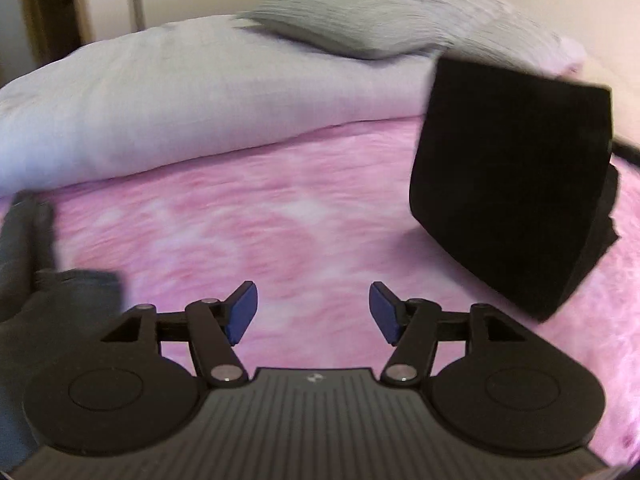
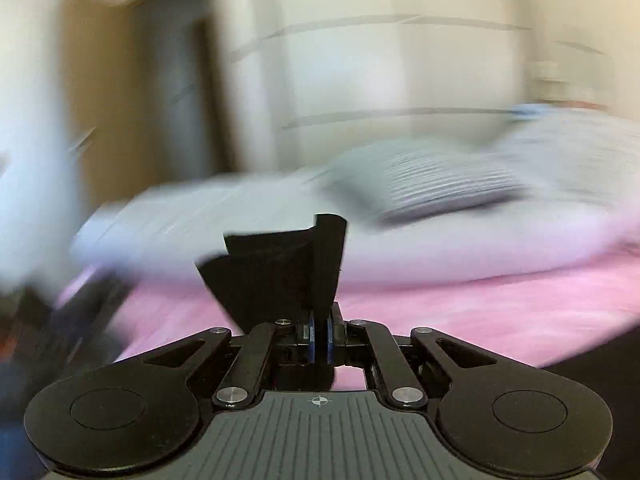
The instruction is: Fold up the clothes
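A folded black garment (image 1: 512,184) hangs in the air at the right of the left wrist view, above the pink bedspread (image 1: 280,232). My left gripper (image 1: 314,312) is open low over the bedspread, nothing between its blue pads, well left of the garment. In the right wrist view my right gripper (image 2: 319,340) is shut on a fold of the black garment (image 2: 280,276), which sticks up and out to the left from between the pads. That view is heavily blurred.
A pale lilac duvet (image 1: 180,100) is bunched along the back of the bed with a grey striped pillow (image 1: 344,24) behind it. Dark grey clothing (image 1: 40,280) lies at the left edge. A white wardrobe (image 2: 380,60) and a brown door (image 2: 92,92) stand behind the bed.
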